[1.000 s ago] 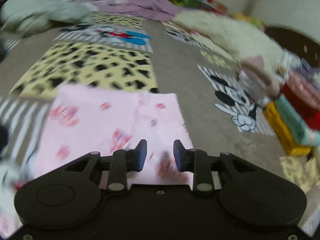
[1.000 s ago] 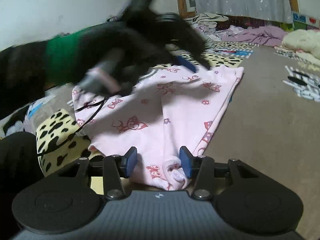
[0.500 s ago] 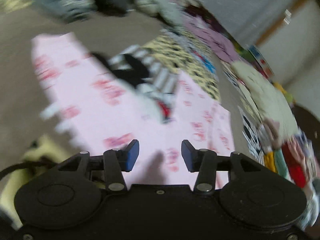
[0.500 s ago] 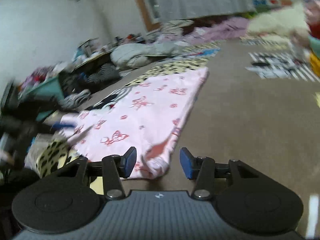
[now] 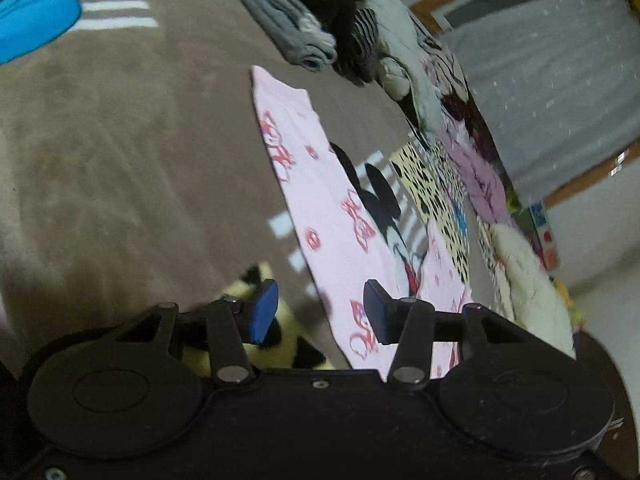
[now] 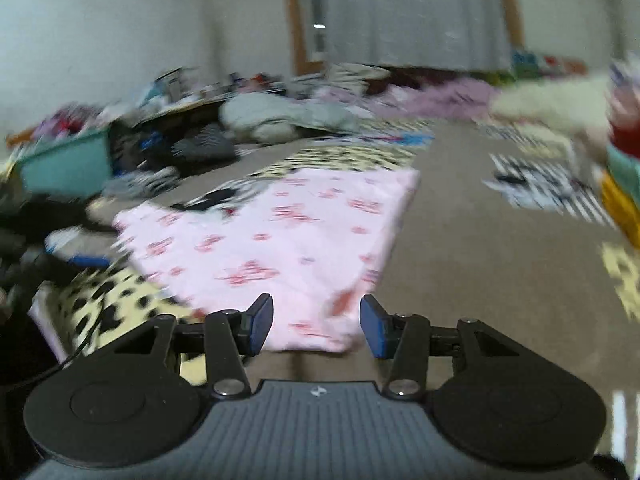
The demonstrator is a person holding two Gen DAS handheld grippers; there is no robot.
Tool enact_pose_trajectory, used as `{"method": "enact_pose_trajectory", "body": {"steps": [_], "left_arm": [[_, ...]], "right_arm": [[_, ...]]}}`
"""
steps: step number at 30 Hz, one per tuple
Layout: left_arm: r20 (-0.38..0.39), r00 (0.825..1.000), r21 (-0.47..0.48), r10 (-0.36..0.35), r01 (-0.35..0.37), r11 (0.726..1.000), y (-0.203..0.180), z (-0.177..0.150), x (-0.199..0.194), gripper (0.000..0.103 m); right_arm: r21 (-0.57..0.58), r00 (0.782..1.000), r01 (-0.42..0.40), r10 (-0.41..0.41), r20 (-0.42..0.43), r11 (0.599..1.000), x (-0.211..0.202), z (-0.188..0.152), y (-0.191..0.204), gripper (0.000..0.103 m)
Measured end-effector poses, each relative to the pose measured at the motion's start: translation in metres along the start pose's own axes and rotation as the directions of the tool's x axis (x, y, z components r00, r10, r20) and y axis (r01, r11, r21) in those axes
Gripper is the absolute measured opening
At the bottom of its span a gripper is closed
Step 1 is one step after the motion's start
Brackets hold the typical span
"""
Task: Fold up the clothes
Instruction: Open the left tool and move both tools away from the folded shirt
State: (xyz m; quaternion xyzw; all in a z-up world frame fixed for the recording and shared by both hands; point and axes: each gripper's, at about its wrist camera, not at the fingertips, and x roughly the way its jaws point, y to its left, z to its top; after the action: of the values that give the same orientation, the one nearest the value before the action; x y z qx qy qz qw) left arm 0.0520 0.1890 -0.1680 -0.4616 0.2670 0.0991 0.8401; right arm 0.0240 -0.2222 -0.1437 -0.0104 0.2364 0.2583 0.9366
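A pink garment (image 6: 280, 240) with red prints lies spread flat on the brown carpet (image 6: 480, 260), partly over a yellow leopard-spotted patch (image 6: 104, 300) and a cartoon-mouse print (image 5: 380, 200). The right gripper (image 6: 316, 326) hovers low at the garment's near corner, its jaws wide apart and holding nothing. The left gripper (image 5: 318, 310) hangs over one edge of the same garment, jaws likewise spread and empty, one blue pad over pink cloth, the other over the yellow patch. A teal bin (image 6: 66, 164) and a heap of clothes (image 6: 280, 116) sit farther back, well apart; the blur makes it hard to tell what else lies there.
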Motion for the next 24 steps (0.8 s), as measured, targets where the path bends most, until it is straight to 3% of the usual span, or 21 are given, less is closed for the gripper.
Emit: {"method": "enact_pose_trajectory", "body": {"steps": [5,12,20,24], "left_arm": [[0.046,0.999,-0.052,-0.009,0.011,0.999,0.012,0.009,0.001,0.046],[0.064,0.998,-0.051,-0.028,0.031,0.998,0.012,0.009,0.003,0.046],[0.052,0.996,-0.076,-0.065,0.069,0.995,0.019,0.013,0.008,0.044],[0.018,0.997,-0.062,-0.080,0.081,0.995,0.015,0.008,0.005,0.044]], "right_arm": [[-0.144,0.996,-0.073,0.063,-0.070,0.987,0.013,-0.003,0.050,0.051],[-0.360,0.993,-0.080,0.042,-0.113,0.929,0.049,0.011,0.118,0.051],[-0.561,0.988,-0.044,-0.048,-0.148,0.827,0.110,0.029,0.172,0.047],[-0.650,0.988,-0.005,-0.097,-0.120,0.760,0.121,0.026,0.187,0.047]]}}
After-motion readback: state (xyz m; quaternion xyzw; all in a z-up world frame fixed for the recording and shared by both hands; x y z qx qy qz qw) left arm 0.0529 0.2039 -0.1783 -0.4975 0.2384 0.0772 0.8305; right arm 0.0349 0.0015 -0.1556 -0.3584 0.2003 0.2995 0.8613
